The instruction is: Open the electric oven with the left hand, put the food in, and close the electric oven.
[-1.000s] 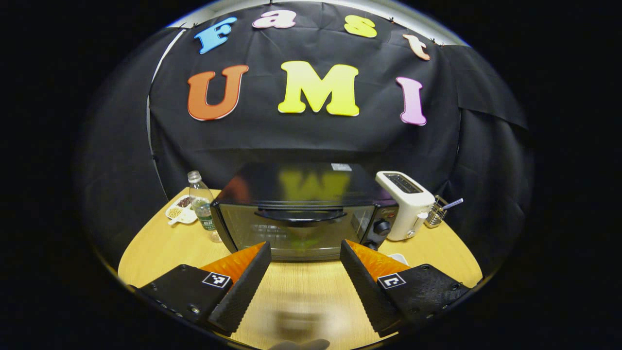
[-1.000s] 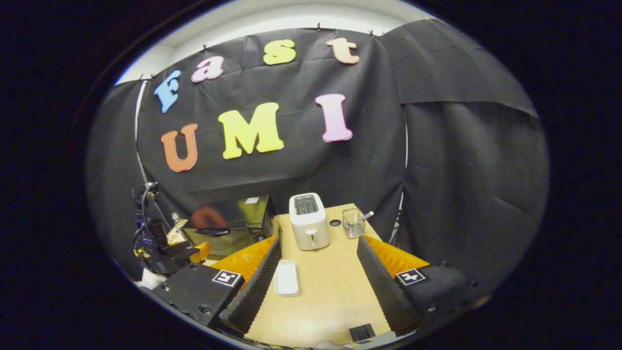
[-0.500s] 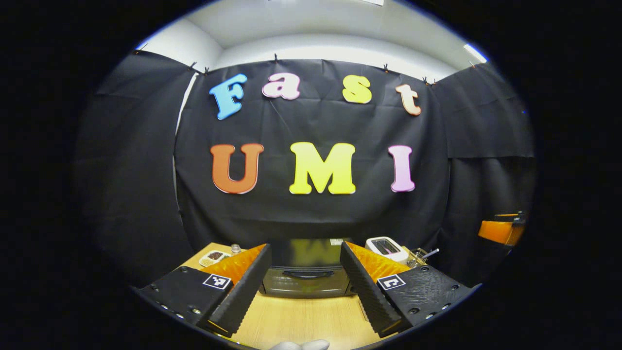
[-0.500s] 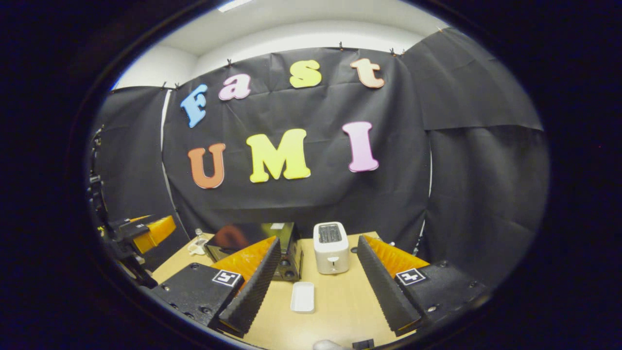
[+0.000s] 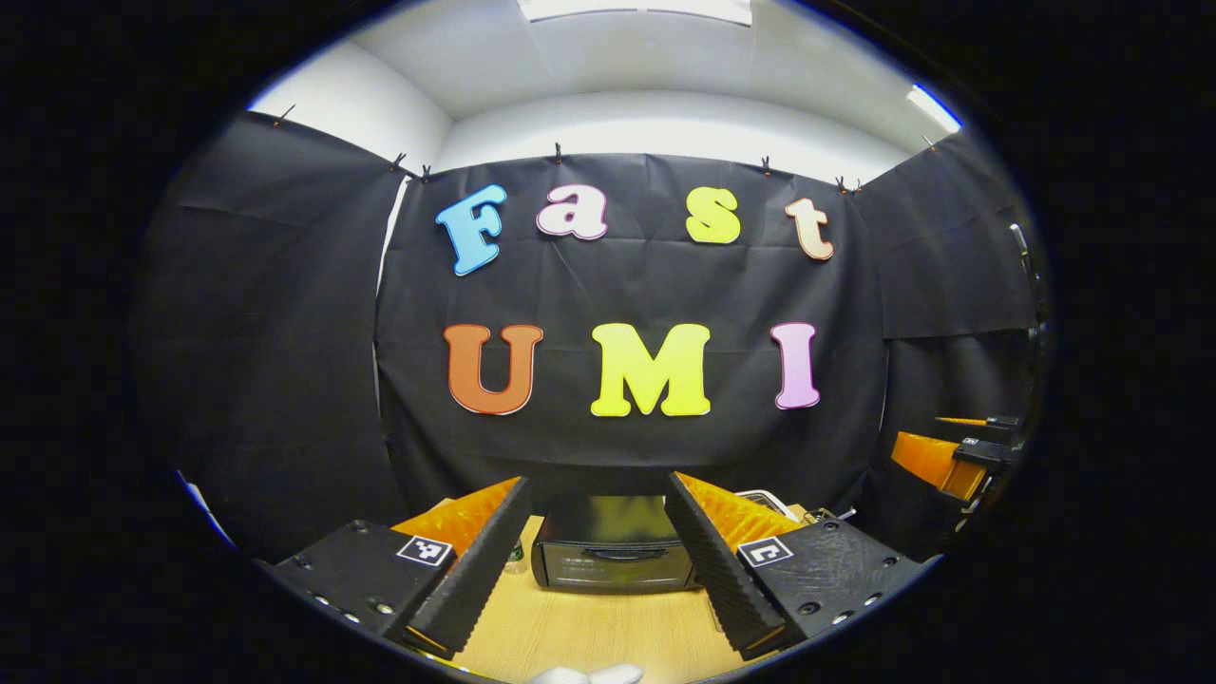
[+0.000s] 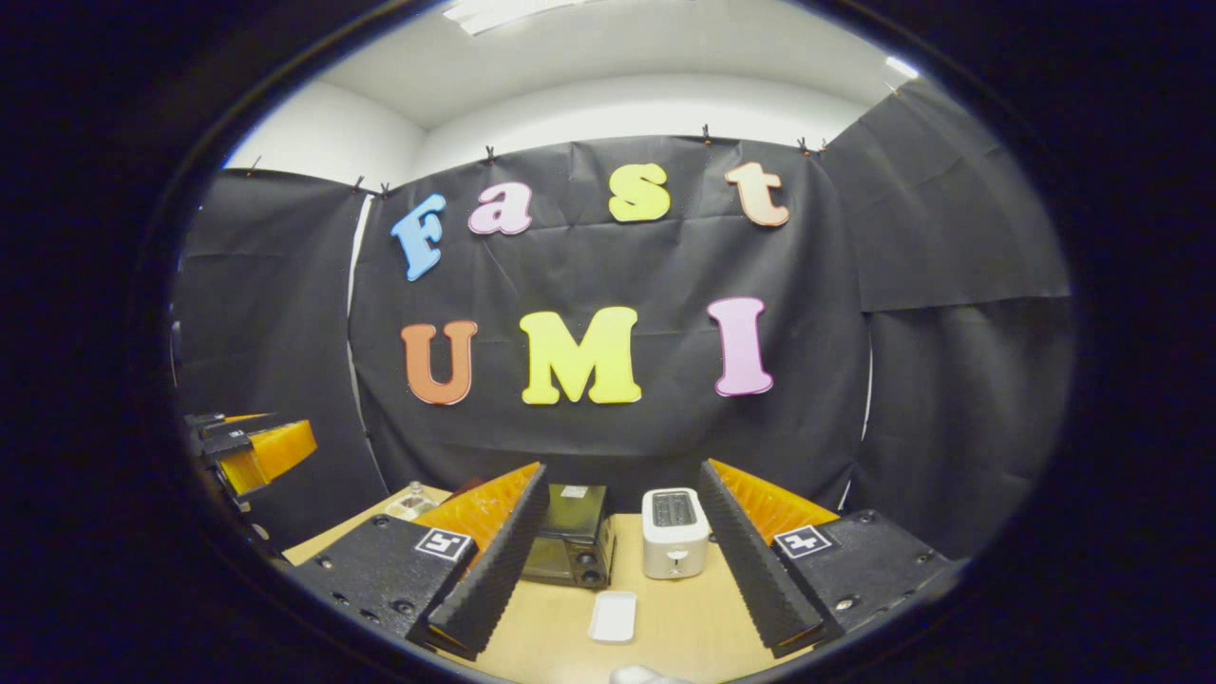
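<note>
The black electric oven (image 5: 613,556) stands on the wooden table (image 5: 589,632) with its glass door closed and its curved handle across the top of the door. My left gripper (image 5: 597,484) is held high and well back from the oven, open, with nothing between its fingers. In the right gripper view the oven (image 6: 570,537) sits left of a white toaster (image 6: 673,546), and a small white rectangular dish (image 6: 614,617) lies on the table in front of them. My right gripper (image 6: 622,467) is open and empty too, well above the table.
A corner of the toaster (image 5: 768,500) peeks past the right finger, and a bottle (image 5: 514,557) stands left of the oven. The right gripper (image 5: 950,456) hangs at the far right, the left gripper (image 6: 256,451) at the far left. A bottle (image 6: 414,494) stands at the table's back left.
Both grippers have drawn back and risen away from the table. The oven, toaster and dish now look smaller and lower in both views. Both grippers stayed open.
</note>
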A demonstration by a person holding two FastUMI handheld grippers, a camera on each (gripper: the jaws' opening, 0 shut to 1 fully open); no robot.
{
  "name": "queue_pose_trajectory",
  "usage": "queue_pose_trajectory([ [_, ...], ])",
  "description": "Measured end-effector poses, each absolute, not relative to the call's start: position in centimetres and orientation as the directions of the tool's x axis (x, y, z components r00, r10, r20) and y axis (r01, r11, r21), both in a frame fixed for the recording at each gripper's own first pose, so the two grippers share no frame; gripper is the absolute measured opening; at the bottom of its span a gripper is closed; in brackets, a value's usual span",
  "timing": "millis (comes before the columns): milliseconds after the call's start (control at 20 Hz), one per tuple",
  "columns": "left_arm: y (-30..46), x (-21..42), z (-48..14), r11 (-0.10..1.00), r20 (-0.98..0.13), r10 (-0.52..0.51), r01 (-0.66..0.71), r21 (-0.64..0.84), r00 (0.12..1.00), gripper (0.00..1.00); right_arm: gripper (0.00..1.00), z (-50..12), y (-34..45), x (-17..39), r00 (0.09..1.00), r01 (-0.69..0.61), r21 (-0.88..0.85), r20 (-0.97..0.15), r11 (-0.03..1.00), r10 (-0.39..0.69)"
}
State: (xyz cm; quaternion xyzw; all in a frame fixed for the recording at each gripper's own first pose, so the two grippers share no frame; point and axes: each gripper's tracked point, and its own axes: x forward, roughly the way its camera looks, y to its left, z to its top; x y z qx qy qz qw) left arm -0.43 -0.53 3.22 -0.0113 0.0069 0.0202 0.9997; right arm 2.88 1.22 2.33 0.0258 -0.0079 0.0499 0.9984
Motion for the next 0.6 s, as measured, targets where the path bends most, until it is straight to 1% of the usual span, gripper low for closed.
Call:
queue_pose_trajectory([
  [50, -0.5, -0.7, 3.0, 0.999, -0.022, 0.036, -0.037, -0.022, 0.999, 0.94, 1.00, 2.4, 1.3, 2.8, 0.995, -0.101, 0.049, 0.019, 0.994, 0.100],
  [100, -0.4, -0.6, 3.3, 0.999, -0.010, 0.032, -0.032, -0.012, 0.999, 0.94, 0.90, 2.4, 1.5, 2.7, 0.995, -0.099, 0.049, 0.017, 0.994, 0.098],
  [150, -0.1, -0.8, 3.3, 0.999, -0.014, 0.033, -0.033, 0.000, 0.999, 0.94, 1.00, 2.4, 1.6, 2.5, 0.995, -0.099, 0.053, 0.020, 0.994, 0.098],
  [300, -0.3, -1.0, 3.2, 1.000, -0.016, 0.004, -0.004, -0.011, 1.000, 0.93, 1.00, 2.4, 1.7, 2.0, 0.997, -0.081, 0.047, 0.019, 0.996, 0.081],
  [350, -0.1, -0.9, 3.3, 1.000, -0.022, 0.004, -0.004, -0.011, 1.000, 0.93, 0.90, 2.6, 1.7, 1.8, 0.997, -0.078, 0.050, 0.020, 0.996, 0.077],
  [400, 0.2, -1.0, 3.0, 1.000, -0.026, 0.006, -0.006, -0.013, 1.000, 0.93, 1.00, 2.5, 1.9, 1.6, 0.997, -0.074, 0.055, 0.019, 0.996, 0.073],
  [450, 0.3, -1.0, 3.0, 1.000, -0.029, 0.003, -0.003, -0.017, 1.000, 0.94, 1.00, 2.5, 2.0, 1.4, 0.998, -0.068, 0.057, 0.020, 0.996, 0.067],
  [500, 0.4, -1.1, 3.1, 1.000, -0.027, -0.001, 0.001, -0.018, 1.000, 0.83, 1.00, 2.5, 2.0, 1.4, 0.998, -0.061, 0.057, 0.020, 0.996, 0.060],
  [600, 0.8, -1.3, 3.3, 1.000, -0.019, -0.002, 0.001, -0.007, 1.000, 0.83, 1.00, 2.7, 2.2, 1.0, 0.998, -0.053, 0.061, 0.025, 0.997, 0.052],
])
